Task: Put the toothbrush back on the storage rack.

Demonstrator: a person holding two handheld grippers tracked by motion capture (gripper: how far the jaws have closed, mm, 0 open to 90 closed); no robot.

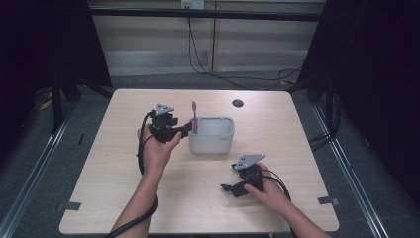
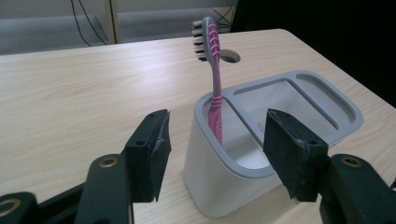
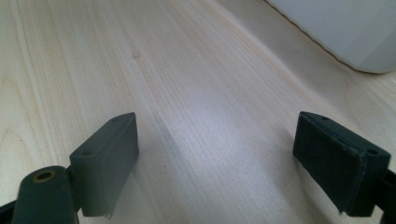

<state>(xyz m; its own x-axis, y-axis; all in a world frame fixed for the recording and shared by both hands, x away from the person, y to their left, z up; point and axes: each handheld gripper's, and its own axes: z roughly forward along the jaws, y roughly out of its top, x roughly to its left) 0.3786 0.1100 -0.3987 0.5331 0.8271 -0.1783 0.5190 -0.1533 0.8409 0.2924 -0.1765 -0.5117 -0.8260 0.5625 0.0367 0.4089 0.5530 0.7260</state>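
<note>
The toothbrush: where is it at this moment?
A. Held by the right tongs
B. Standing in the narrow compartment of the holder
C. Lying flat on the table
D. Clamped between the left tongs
B: the pink toothbrush stands bristles up in the narrow end compartment of the white holder, and the left tongs are open, apart from it.

The high view looks forward and down over the whole table (image 1: 198, 208). The left gripper view sits close before the holder (image 2: 224, 186), facing its toothbrush (image 2: 215, 93) at twelve o'clock. The right gripper view skims the tabletop, sharing the holder at two o'clock.
</note>
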